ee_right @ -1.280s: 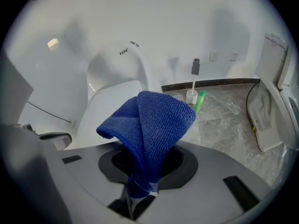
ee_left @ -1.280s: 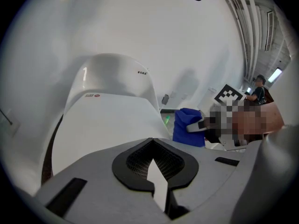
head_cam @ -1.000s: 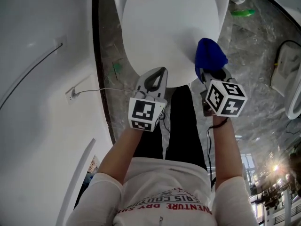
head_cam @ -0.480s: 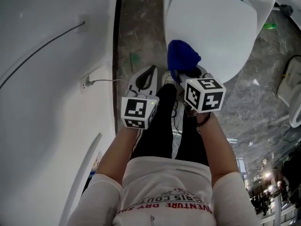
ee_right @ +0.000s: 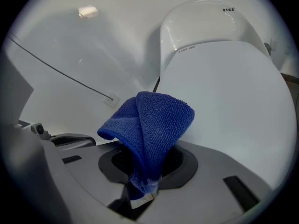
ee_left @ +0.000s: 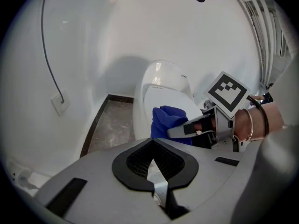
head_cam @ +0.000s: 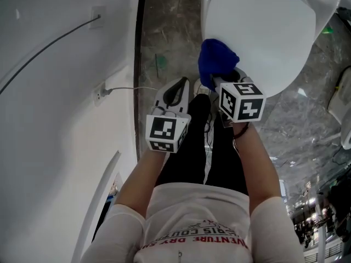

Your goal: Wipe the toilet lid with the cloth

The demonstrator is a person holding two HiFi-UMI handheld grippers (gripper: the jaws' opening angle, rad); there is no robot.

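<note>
The right gripper (head_cam: 221,81) has its jaws clamped on the blue cloth (head_cam: 216,59), pinching it by a lower fold so that most of the cloth stands up loose above the jaws (the right gripper view shows this best: the cloth (ee_right: 150,122) rises in a folded bunch from the closed tips (ee_right: 140,195)). From the head view the cloth sits over the near left edge of the closed white toilet lid (head_cam: 266,32); whether it touches the lid I cannot tell. In the right gripper view the lid (ee_right: 231,101) spreads out behind and to the right of the cloth.

The left gripper (head_cam: 176,91) is held just beside the right one, off the lid and above the stone floor (head_cam: 164,43) near the white wall (head_cam: 60,92). Its jaws are together with nothing between them (ee_left: 158,185). Its own view looks across at the cloth (ee_left: 167,119), the right gripper (ee_left: 186,129) and the front of the toilet lid (ee_left: 164,96). A thin cable (head_cam: 52,45) runs along the wall to a socket (head_cam: 98,14)
</note>
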